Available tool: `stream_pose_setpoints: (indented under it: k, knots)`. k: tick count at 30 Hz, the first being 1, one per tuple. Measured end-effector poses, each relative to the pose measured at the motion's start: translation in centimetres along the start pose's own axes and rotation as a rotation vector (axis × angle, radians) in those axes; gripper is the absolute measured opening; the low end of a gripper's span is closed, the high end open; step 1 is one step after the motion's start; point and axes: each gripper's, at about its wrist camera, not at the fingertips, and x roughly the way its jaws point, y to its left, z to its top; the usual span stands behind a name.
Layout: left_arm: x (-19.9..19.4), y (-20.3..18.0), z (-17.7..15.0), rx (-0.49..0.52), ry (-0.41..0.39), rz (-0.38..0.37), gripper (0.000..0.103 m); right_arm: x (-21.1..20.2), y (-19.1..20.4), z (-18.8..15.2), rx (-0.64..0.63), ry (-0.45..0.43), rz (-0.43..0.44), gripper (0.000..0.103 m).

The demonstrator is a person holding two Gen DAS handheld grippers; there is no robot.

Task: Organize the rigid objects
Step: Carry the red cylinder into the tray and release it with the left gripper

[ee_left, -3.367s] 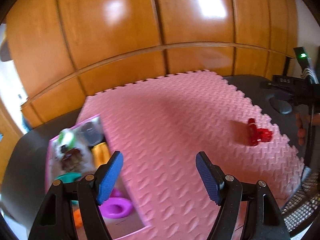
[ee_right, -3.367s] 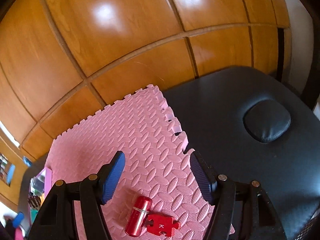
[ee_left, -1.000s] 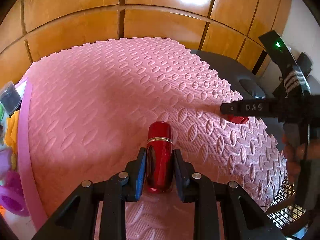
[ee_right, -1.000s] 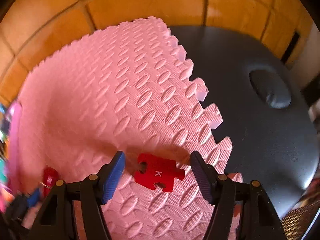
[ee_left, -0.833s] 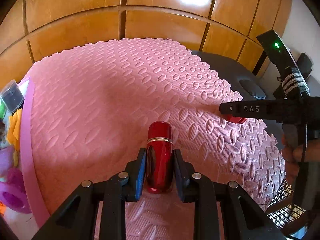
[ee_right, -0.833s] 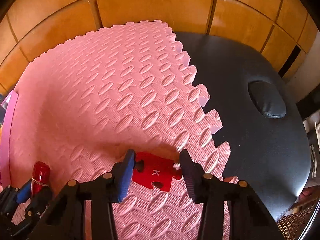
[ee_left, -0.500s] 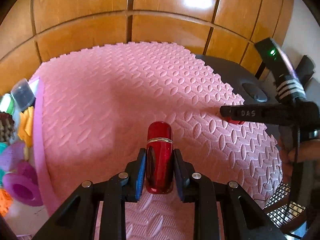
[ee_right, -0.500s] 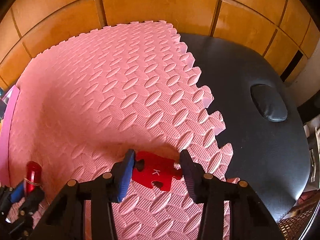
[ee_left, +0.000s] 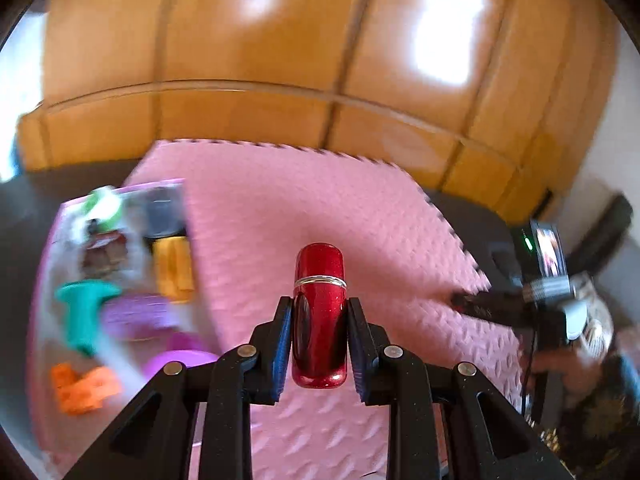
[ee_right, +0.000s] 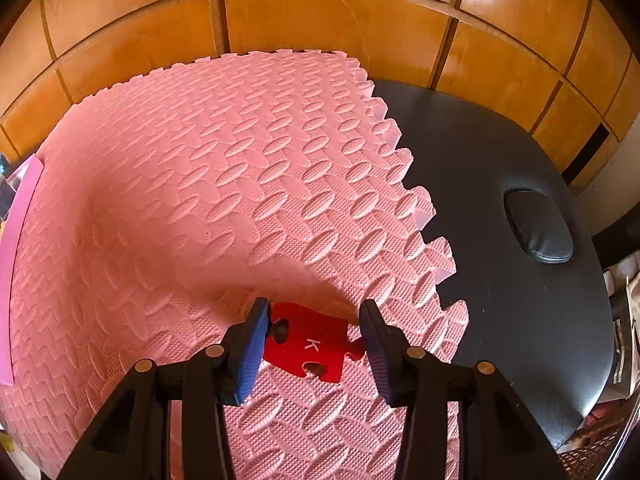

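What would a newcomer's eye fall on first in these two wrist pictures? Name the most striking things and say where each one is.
First, the glossy red capsule clamped between the left gripper pads, held above the pink foam mat. Next, the red puzzle piece marked K, lying on the mat between the right gripper fingers near the mat's toothed edge. To the left sits a blurred pink tray of colourful toys.

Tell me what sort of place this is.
Probably a room at home set up as a play corner: a pink foam puzzle mat over a black padded table, wood-panelled doors behind, and a tray of toys.
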Motion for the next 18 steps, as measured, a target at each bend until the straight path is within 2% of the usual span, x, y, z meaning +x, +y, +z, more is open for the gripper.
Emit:
stream_pose_setpoints:
  k: [5,9,13,18]
  knots:
    - [-2.2,5.9,-0.7,-0.116,-0.011,0.084,0.026,0.1,0.0,0.1,-0.001,0.0,0.001,0.046]
    - [-2.1,10.2,-2.6,-0.209,0.044,0.155,0.026,0.1,0.0,0.1,0.0,0.0,0.005,0.046]
    - [-1.5,11.2,-4.1,-0.242,0.073,0.163,0.026,0.1,0.0,0.1,-0.003,-0.001,0.005,0.046]
    - [-0.5,10.7,-4.8,-0.227,0.1,0.161,0.026,0.1,0.0,0.1,-0.004,-0.002,0.004,0.046]
